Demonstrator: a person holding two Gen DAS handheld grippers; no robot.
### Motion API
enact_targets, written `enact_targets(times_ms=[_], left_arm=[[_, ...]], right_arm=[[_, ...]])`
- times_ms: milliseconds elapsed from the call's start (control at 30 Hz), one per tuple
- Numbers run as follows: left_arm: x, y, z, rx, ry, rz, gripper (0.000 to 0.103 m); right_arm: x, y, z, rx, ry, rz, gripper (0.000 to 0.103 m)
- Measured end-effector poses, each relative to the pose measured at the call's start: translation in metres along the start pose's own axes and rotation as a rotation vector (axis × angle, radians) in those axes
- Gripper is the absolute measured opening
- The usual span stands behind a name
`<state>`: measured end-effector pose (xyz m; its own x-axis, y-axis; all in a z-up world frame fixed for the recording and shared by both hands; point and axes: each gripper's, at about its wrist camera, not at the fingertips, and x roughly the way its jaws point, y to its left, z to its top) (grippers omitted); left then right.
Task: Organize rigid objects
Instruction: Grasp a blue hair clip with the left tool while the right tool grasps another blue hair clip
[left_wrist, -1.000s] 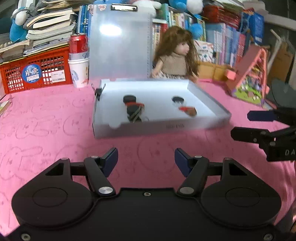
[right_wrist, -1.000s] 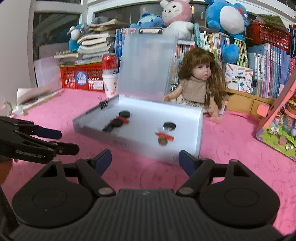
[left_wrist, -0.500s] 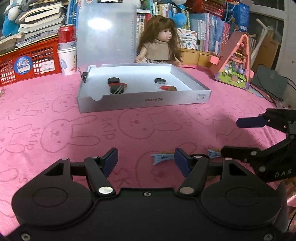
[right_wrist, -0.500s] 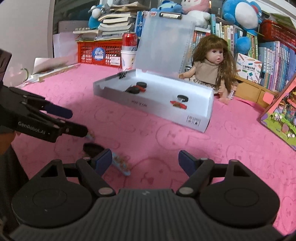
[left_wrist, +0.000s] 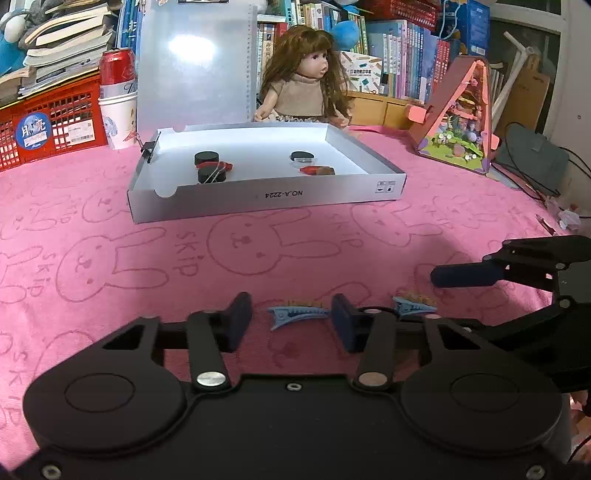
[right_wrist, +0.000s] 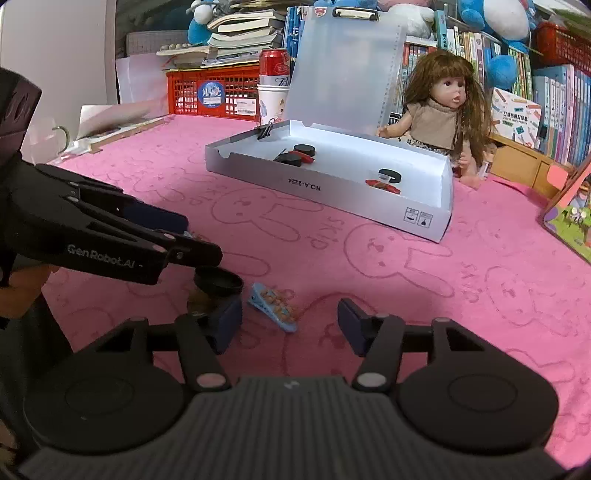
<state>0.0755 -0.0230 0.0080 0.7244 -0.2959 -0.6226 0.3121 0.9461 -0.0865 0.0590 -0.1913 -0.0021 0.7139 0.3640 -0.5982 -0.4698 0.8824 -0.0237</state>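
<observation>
An open white box (left_wrist: 266, 194) (right_wrist: 325, 188) on the pink cloth holds black round caps (left_wrist: 205, 158) and red clips (left_wrist: 317, 170). My left gripper (left_wrist: 291, 321) is open, low over a blue hair clip (left_wrist: 297, 315) lying between its fingers. A second blue clip (left_wrist: 413, 303) lies to its right. My right gripper (right_wrist: 290, 319) is open with that blue clip (right_wrist: 273, 306) between its fingers, and a black round cap (right_wrist: 218, 282) by its left finger. The other gripper shows at the right of the left wrist view and the left of the right wrist view.
A doll (left_wrist: 306, 88) sits behind the box, whose lid (left_wrist: 192, 62) stands upright. A red basket (left_wrist: 48, 122), a paper cup with a red can (left_wrist: 118, 96), books and a toy house (left_wrist: 461, 122) line the back.
Both grippers have pulled back from the box and come down toward the near cloth. The blue clips and the black cap have come into view between and beside the fingers.
</observation>
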Motion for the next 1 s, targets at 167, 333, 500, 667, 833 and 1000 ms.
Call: enact_targets(times_ms=[167, 333, 500, 667, 833, 1000], left_arm=[[-0.002, -0.005, -0.004, 0.018, -0.013, 0.001, 0.036], [-0.005, -0.005, -0.004, 0.015, -0.011, -0.011, 0.036], [-0.007, -0.004, -0.001, 0.01, -0.021, -0.005, 0.036], [-0.008, 0.003, 0.009, -0.006, -0.034, 0.004, 0.036], [-0.004, 0.011, 0.023, -0.022, -0.052, 0.025, 0.036], [-0.001, 0.019, 0.032, -0.053, -0.058, 0.033, 0.036]], right_arm=[[-0.001, 0.001, -0.001, 0.007, -0.006, 0.028, 0.047], [-0.003, 0.008, -0.001, -0.018, -0.02, 0.036, 0.031], [-0.004, 0.004, 0.001, 0.005, -0.028, 0.019, 0.027], [-0.004, -0.004, 0.008, 0.036, -0.042, -0.02, 0.023], [0.0, -0.014, 0.018, 0.071, -0.047, -0.054, 0.016], [0.006, -0.021, 0.02, 0.106, -0.035, -0.065, 0.014]])
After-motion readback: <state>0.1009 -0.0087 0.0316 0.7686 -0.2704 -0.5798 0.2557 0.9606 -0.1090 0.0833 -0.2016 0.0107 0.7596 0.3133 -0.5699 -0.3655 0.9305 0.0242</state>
